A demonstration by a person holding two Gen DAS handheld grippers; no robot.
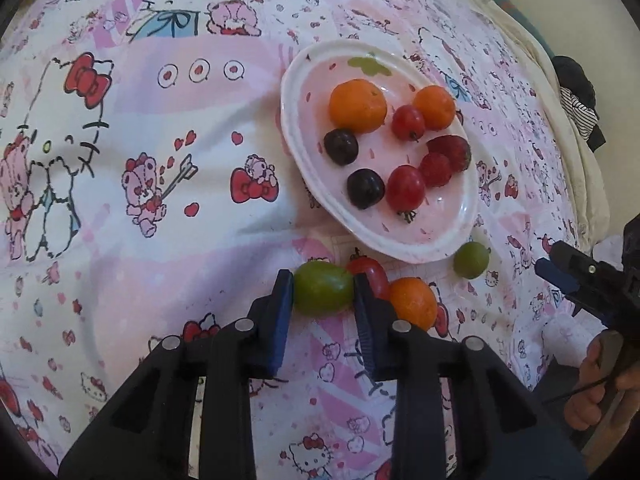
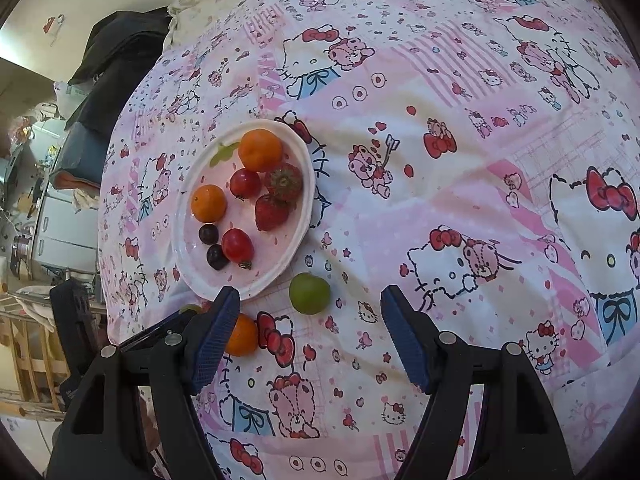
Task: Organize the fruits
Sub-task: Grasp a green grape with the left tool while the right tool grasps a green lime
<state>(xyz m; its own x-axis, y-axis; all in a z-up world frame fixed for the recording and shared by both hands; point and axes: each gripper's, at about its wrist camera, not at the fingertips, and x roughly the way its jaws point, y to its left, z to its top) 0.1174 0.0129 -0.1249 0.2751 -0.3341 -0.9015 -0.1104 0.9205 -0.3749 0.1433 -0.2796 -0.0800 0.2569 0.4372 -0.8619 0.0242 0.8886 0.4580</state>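
Observation:
My left gripper (image 1: 323, 289) is shut on a green fruit (image 1: 323, 288) just in front of the pink plate (image 1: 304, 152). The plate (image 2: 188, 256) holds two oranges, two red tomatoes, two dark plums and two strawberries. A red tomato (image 1: 370, 274) and an orange (image 1: 414, 302) lie on the sheet right of the held fruit. A second green fruit (image 1: 472, 259) lies by the plate's near right rim; it also shows in the right wrist view (image 2: 309, 293). My right gripper (image 2: 310, 340) is open and empty just before that fruit, with the loose orange (image 2: 242, 335) behind its left finger.
The fruits lie on a pink cartoon-print bedsheet (image 2: 460, 200). Dark clothes (image 2: 116, 56) and a pillow sit at the bed's far edge. Furniture and clutter (image 2: 36, 200) stand beyond the bed's left side. The right gripper's body (image 1: 592, 284) shows at the left view's right edge.

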